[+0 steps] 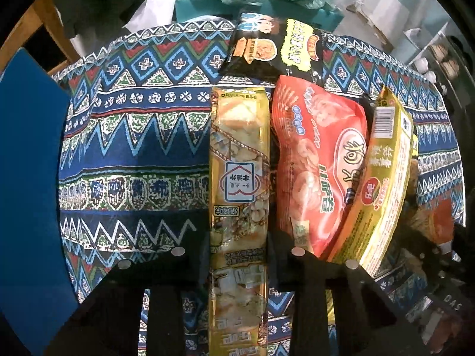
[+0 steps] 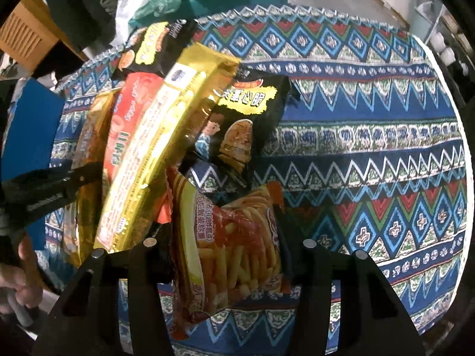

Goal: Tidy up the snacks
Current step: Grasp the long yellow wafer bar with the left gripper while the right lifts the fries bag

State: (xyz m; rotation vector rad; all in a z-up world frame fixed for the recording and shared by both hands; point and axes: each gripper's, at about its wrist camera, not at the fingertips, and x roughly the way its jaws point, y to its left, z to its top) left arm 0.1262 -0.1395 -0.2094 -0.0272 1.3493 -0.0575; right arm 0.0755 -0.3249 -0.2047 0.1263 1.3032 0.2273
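1. The tabletop (image 1: 133,136), under a blue, red and green zigzag-patterned cloth, filled both views; its far edge curved across at 12 o'clock, with bare cloth open toward 9 o'clock in the left wrist view and toward 3 o'clock in the right.
2. The red snack bag (image 1: 314,160) lay lengthwise from 6 to 12 o'clock, puffy, just beside the long yellow pack.
3. The long yellow pack (image 1: 239,178), glossy and narrow, ran straight from 6 to 12 o'clock between the left tongs (image 1: 237,252), which were closed on it.
4. The gold pack (image 2: 157,160) tilted toward 1 o'clock, leaning on the red bag.
5. The fries bag (image 2: 231,255), orange-red, pointed to 12 o'clock inside the right tongs (image 2: 230,243), which gripped it.
6. The black snack bag (image 1: 273,47) lay crosswise at 12 o'clock.
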